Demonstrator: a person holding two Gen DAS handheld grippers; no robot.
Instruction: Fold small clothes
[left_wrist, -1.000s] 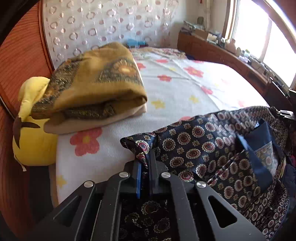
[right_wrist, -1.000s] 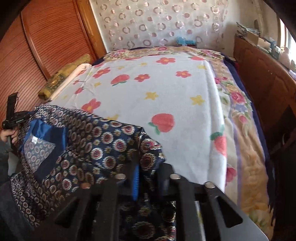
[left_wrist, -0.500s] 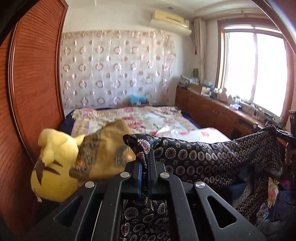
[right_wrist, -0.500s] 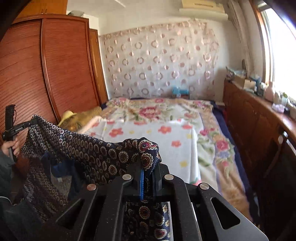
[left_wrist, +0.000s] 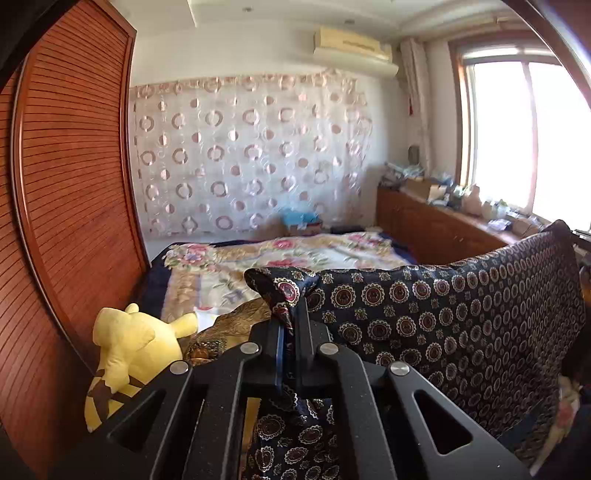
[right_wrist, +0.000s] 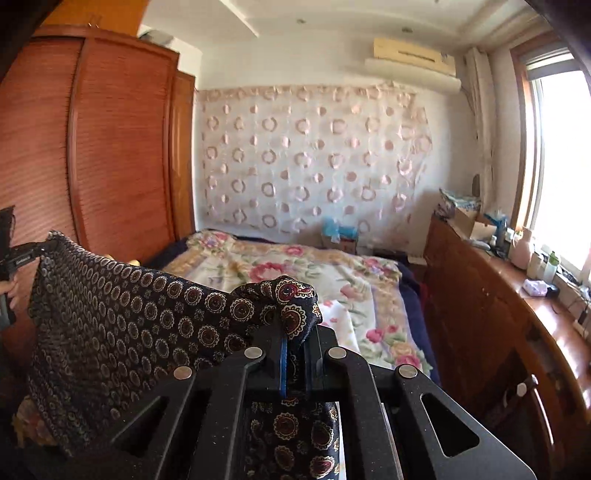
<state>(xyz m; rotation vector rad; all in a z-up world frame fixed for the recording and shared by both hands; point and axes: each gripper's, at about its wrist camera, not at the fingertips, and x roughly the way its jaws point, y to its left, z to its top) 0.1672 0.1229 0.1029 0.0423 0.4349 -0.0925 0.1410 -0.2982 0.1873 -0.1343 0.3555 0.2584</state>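
Both claws up, garment lifted clear of the bed.

Left claw (left_wrist: 291, 332): clenched on one top corner of the dark patterned garment (left_wrist: 443, 325). A bunched knot of cloth sticks out above the closed fingers; more fabric hangs below between the claw's arms. From this corner the top edge runs off to the right, rising toward my other claw at the far right edge of the left view, which is mostly hidden there.

Right claw (right_wrist: 295, 354): clenched on the opposite top corner of the same garment (right_wrist: 110, 332). Cloth bunches above the fingers here too. The top edge runs left to my left claw (right_wrist: 22, 256), seen small at the frame edge, with my hand (right_wrist: 9, 291) on its grip below.

Garment state: held in the air by its two upper corners, spread as a sheet between the claws, top edge sagging slightly in the middle, the rest hanging down. Navy ground, round medallion print. Lower hem is out of sight in both views.

Surroundings: bed (left_wrist: 295, 258) with a floral cover lies beyond and below the garment. Yellow plush toy (left_wrist: 129, 354) at the bed's left edge, against the wooden wardrobe (left_wrist: 74, 206); a folded golden-brown cloth (left_wrist: 236, 325) lies just beside the toy. Wooden cabinet (right_wrist: 498, 314) under the window (right_wrist: 561, 166), with small items on top.
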